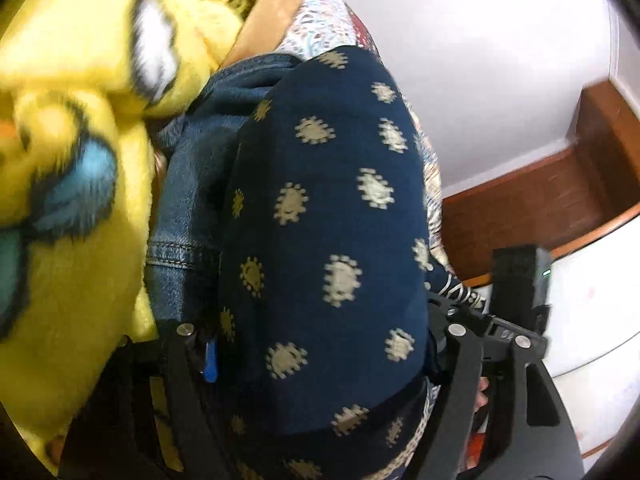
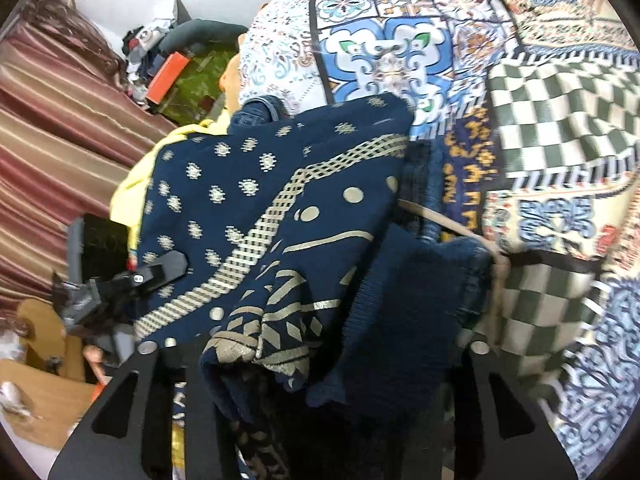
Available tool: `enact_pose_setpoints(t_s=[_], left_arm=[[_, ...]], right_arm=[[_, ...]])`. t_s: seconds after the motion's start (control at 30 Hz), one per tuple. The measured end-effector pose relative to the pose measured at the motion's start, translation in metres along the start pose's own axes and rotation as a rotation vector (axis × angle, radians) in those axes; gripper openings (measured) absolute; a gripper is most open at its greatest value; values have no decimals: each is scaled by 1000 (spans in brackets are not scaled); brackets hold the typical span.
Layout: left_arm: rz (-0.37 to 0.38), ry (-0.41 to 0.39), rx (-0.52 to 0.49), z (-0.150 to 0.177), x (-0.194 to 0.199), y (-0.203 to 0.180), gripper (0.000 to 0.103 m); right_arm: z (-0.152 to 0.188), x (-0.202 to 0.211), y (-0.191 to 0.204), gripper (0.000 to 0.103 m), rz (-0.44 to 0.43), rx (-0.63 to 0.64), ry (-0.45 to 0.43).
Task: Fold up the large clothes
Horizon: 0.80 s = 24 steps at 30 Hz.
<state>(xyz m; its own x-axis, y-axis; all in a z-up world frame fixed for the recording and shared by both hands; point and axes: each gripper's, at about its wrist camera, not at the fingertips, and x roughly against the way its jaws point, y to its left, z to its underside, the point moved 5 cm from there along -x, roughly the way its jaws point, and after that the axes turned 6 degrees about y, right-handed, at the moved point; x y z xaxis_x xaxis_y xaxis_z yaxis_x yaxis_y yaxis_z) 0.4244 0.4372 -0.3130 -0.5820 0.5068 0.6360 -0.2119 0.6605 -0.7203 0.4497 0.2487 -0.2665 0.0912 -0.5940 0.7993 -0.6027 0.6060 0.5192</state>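
One navy garment [image 2: 256, 216] printed with beige dotted medallions, a lattice band and geometric shapes fills the centre of both views. In the right wrist view it lies bunched and folded over itself, spreading from mid-left down to the bottom centre, on top of a patchwork bedspread [image 2: 400, 52] that covers the upper right of the frame. In the left wrist view the same garment [image 1: 328, 208] bulges through the middle of the picture.

The right gripper [image 2: 316, 360] stands partly open at the bottom of its frame; the cloth hangs down between its two black fingers, but whether the pads press on it cannot be told. The left gripper [image 1: 320, 344] is spread wide at the bottom of its frame, with the navy cloth swelling between the fingers; a grip cannot be confirmed there either.

One pair of blue jeans [image 1: 192, 168] lies just left of the garment, touching it. One yellow fleece blanket [image 1: 72, 128] with a blue print fills the left edge. One striped maroon curtain [image 2: 52, 140] occupies the left of the right wrist view.
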Motion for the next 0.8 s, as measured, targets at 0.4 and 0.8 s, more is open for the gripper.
enact_pose_setpoints(t_s=[0.4,0.8], left_arm=[[-369,-107,-186,41,54,-56,74],[-439,-362,-308,81,152,-156,74]], right_arm=[[36,72,4,51,291,129,-96],[75,188,106,51,321,281,-443]])
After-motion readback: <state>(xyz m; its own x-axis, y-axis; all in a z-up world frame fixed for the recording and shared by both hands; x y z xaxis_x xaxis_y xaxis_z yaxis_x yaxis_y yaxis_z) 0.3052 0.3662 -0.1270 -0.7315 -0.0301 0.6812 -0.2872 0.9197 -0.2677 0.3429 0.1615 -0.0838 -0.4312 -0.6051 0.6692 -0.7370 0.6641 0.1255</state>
